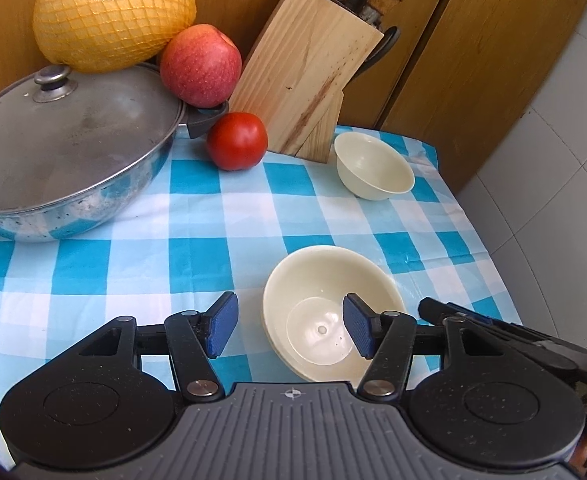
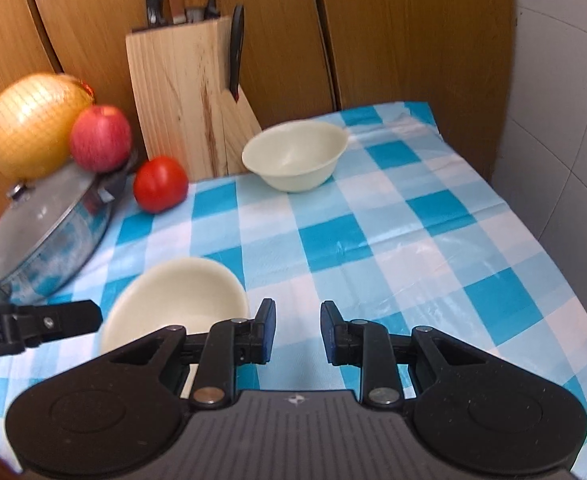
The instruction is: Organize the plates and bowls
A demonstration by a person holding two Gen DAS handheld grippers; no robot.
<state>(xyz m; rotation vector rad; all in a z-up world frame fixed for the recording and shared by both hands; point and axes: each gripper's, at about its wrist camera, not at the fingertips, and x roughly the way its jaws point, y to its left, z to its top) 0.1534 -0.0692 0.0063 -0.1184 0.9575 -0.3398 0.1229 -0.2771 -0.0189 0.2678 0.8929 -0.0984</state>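
Observation:
A cream bowl (image 1: 325, 280) sits near the front of the blue checked tablecloth (image 1: 133, 264); it looks like two bowls nested. My left gripper (image 1: 289, 328) is open, its right pad over the bowl's inside and its left pad outside the rim. A second cream bowl (image 1: 373, 166) stands at the back by the knife block. In the right wrist view the near bowl (image 2: 181, 292) lies left of my right gripper (image 2: 297, 332), which is open, empty and above bare cloth. The far bowl (image 2: 295, 156) is ahead of it.
A lidded steel pot (image 1: 65, 152) stands at the left with a netted pomelo (image 1: 113, 12) and an apple (image 1: 201, 66) on it. A tomato (image 1: 237, 140) and a wooden knife block (image 1: 305, 76) stand at the back. Wooden panels lie behind, a tiled wall (image 2: 565, 120) at right.

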